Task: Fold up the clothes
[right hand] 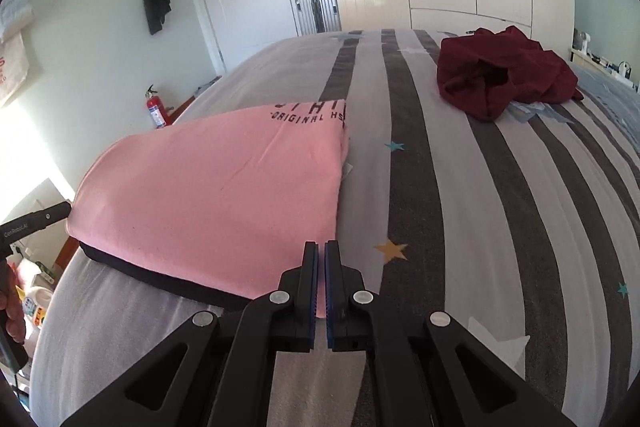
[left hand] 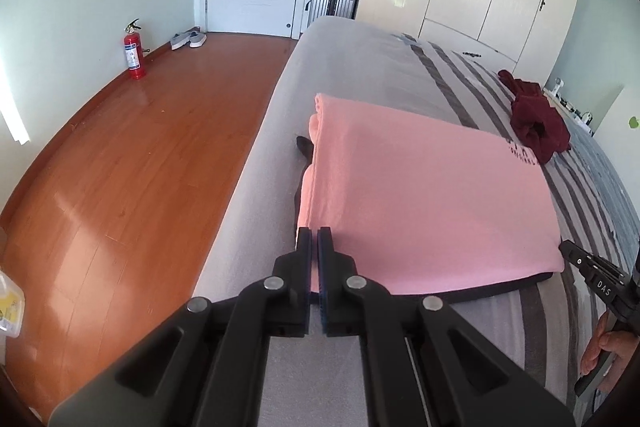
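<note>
Gripping the near hem of the pink shirt (left hand: 420, 187) at its two corners, the left claw (left hand: 315, 239) and right claw (right hand: 320, 259) are each pinched narrow on a thin edge of fabric. The shirt lies partly folded on the striped bed (right hand: 460, 207), a dark layer showing under its near edge, and the crumpled maroon garment (right hand: 500, 75) waits farther up. To do this step well, both hands should probably travel together at even height, keeping the hem taut and square, so the fold lands aligned with the printed far edge. Uneven pulling risks dragging the lower layers askew.
</note>
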A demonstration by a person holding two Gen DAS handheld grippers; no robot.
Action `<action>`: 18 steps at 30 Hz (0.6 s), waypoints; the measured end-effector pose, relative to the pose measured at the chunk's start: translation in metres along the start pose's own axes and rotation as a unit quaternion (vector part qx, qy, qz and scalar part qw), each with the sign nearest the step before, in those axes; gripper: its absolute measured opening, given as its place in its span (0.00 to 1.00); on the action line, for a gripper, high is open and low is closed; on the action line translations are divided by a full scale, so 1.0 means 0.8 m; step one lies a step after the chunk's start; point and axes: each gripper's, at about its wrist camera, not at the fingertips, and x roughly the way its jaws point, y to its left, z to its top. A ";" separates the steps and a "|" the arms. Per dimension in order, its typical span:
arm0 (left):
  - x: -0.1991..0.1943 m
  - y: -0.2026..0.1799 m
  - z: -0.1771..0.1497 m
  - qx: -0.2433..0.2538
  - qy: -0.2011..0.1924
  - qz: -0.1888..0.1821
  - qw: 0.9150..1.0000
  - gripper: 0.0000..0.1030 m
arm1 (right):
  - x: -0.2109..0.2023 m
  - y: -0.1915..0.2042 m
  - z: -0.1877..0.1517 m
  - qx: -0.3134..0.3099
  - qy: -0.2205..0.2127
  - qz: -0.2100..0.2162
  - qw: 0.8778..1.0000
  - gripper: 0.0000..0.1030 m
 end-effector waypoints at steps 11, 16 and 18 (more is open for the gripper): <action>0.035 -0.022 0.103 0.023 -0.029 -0.016 0.999 0.02 | 0.022 0.005 0.103 -0.025 -0.048 -0.003 0.999 0.03; 0.102 -0.037 0.137 0.014 -0.003 -0.008 1.000 0.02 | 0.082 0.017 0.151 -0.029 -0.040 -0.011 0.999 0.03; 0.126 -0.038 0.131 0.018 0.016 0.006 1.000 0.02 | 0.109 0.015 0.149 -0.031 -0.018 -0.021 0.999 0.03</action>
